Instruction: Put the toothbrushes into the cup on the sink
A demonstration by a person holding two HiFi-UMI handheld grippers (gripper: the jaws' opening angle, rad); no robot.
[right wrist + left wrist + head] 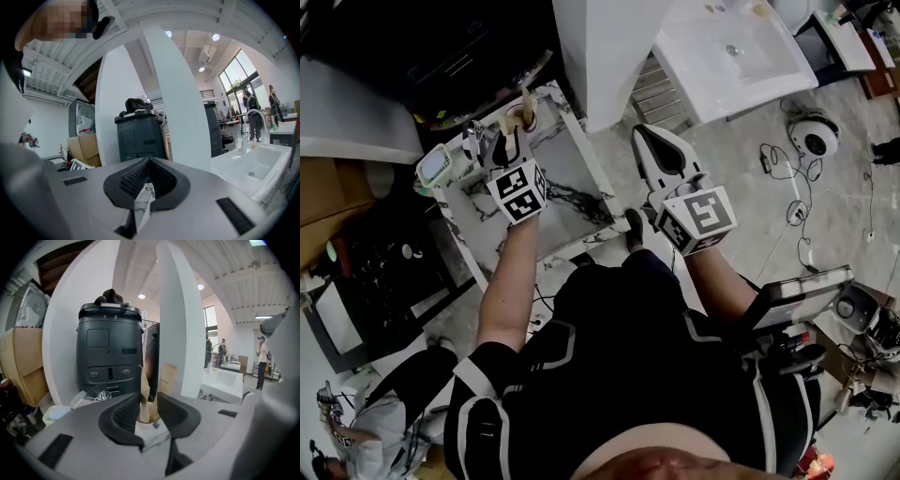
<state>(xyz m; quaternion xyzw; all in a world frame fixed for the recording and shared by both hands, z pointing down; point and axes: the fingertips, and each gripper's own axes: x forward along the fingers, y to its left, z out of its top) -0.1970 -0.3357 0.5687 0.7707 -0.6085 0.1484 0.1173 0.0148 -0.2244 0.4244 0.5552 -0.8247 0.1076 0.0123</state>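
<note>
Reading the left gripper (149,403) first: jaws apart, a tan toothbrush (144,397) standing between the pads but pressed by neither, its lower end down in the white cup (151,433) directly beneath. Judged step: release of a brush into the cup, done or nearly so. The right gripper (148,166) has its jaws together on nothing and is held off the counter's right edge, over the floor. Next move, as I judge it: lift the left gripper straight up so neither pad drags the brush out or tips the cup, then check for any brush left. A small dark item (473,141) beside the cup cannot be identified. The cup sits at the far corner of a white marble-veined counter (572,183), with a pale dish (433,167) near its left edge. Beyond: white pillar (609,47), dark bin (110,352), cardboard box (26,362), a separate white sink (712,75), grey floor with loose cables (792,187) — people (262,352) far off by the windows.
</note>
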